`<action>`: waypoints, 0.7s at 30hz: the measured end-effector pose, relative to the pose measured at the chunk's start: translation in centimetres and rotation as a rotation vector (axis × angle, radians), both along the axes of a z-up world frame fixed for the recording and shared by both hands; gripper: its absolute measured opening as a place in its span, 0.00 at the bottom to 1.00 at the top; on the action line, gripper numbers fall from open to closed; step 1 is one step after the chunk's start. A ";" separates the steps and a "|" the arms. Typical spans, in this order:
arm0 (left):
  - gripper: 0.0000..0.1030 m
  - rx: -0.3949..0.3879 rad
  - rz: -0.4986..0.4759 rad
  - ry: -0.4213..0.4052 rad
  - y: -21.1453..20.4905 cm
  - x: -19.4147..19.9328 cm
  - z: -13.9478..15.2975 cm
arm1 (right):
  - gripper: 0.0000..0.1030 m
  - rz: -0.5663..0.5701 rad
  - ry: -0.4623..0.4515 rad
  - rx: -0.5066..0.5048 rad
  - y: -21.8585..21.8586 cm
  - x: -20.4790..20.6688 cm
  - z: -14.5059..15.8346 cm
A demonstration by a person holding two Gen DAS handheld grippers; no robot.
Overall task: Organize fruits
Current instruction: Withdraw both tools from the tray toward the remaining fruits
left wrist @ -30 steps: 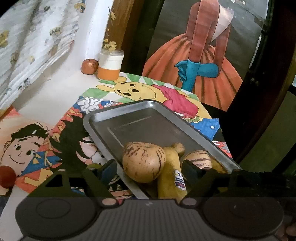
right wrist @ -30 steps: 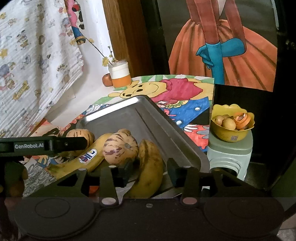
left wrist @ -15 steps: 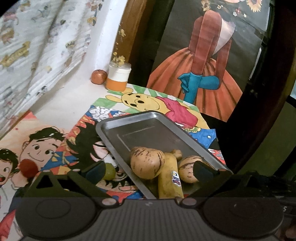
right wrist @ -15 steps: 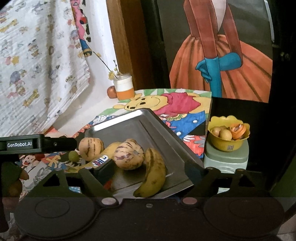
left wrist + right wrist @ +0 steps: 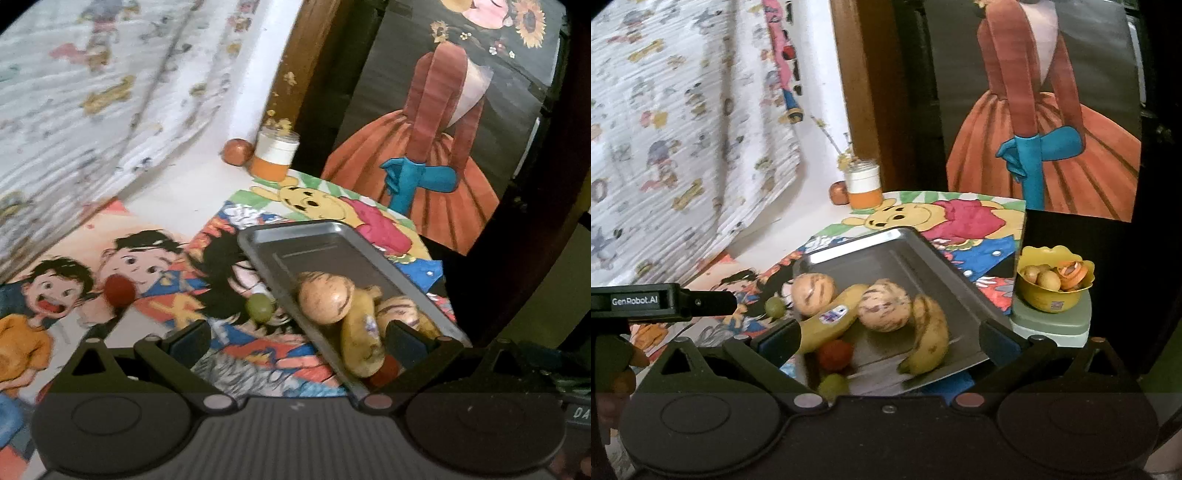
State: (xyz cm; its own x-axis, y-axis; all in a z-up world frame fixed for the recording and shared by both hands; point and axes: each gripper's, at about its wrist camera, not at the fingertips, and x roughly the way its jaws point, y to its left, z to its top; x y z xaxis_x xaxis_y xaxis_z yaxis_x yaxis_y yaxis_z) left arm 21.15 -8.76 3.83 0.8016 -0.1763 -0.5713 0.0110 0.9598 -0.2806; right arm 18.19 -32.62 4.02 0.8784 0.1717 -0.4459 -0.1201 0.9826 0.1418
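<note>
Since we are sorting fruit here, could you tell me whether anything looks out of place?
Yes. A green fruit and a red fruit lie loose on the cartoon mat, outside the metal tray that holds the bananas and striped melons. Another reddish fruit sits beside the jar.

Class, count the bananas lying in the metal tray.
2: a stickered banana at the tray's left, a spotted banana near its right front. Others may be hidden.

Each gripper is built of black plastic, with a ribbed body, two round discs and blue finger pads (image 5: 777,338). "GenRobot.AI" is printed in white on the left gripper (image 5: 713,302).
</note>
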 end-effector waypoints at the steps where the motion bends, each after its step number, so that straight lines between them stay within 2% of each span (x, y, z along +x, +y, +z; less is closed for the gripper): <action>1: 1.00 0.009 0.007 -0.001 0.2 -0.4 0.0 | 0.99 0.008 0.002 -0.005 0.3 -0.3 0.1; 9: 1.00 0.078 0.024 -0.017 1.3 -4.5 0.1 | 0.99 0.057 0.016 -0.041 2.6 -2.8 0.1; 21: 1.00 0.095 0.025 0.022 3.3 -9.9 -1.1 | 0.99 0.117 0.086 -0.074 6.2 -6.5 -1.3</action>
